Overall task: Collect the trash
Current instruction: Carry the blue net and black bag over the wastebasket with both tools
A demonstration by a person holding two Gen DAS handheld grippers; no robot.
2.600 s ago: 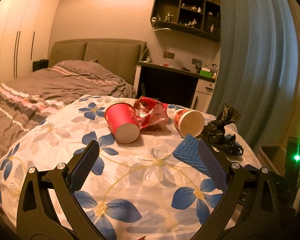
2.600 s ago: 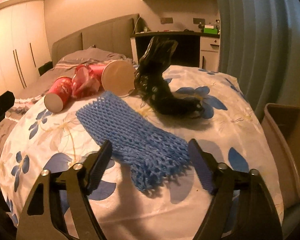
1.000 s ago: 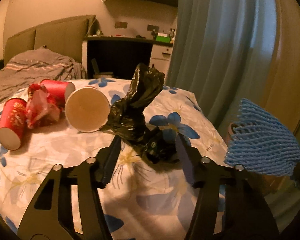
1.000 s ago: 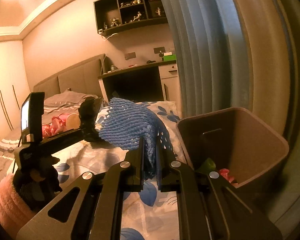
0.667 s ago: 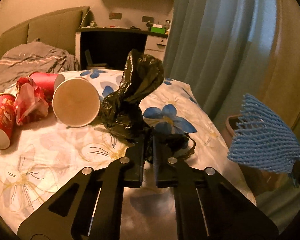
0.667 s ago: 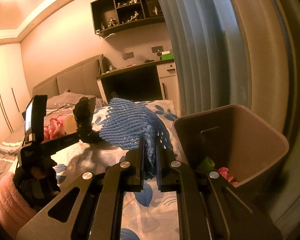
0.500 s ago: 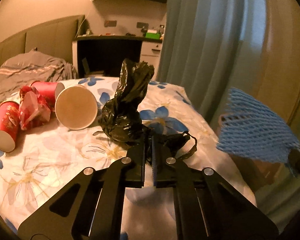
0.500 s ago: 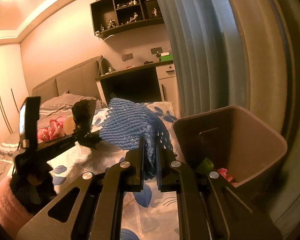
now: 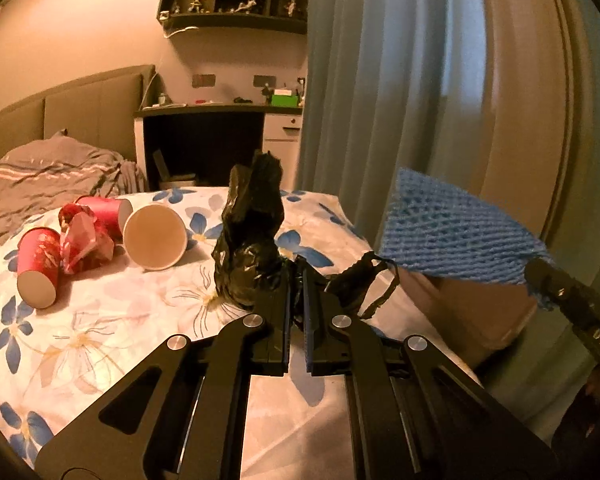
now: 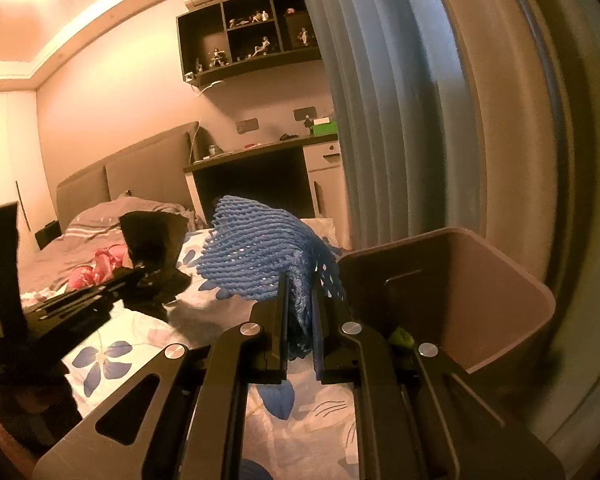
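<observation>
Blue foam net is what our right gripper holds, its fingers closed on one bunched end, so the rest fans out in the air just beside the brown bin. We judge it very light, soft and springy; a pinch at the gathered edge is enough. Our left gripper has its fingers nearly together on the thin, crinkled black plastic bag, at its lower folds near the loop handle. The bag looks light and slippery, so a thick fold is the better place to hold. Its body appears to rest on the flowered bed cover. Further left lie two red paper cups, one cup with a pale open mouth and a crumpled red wrapper.
</observation>
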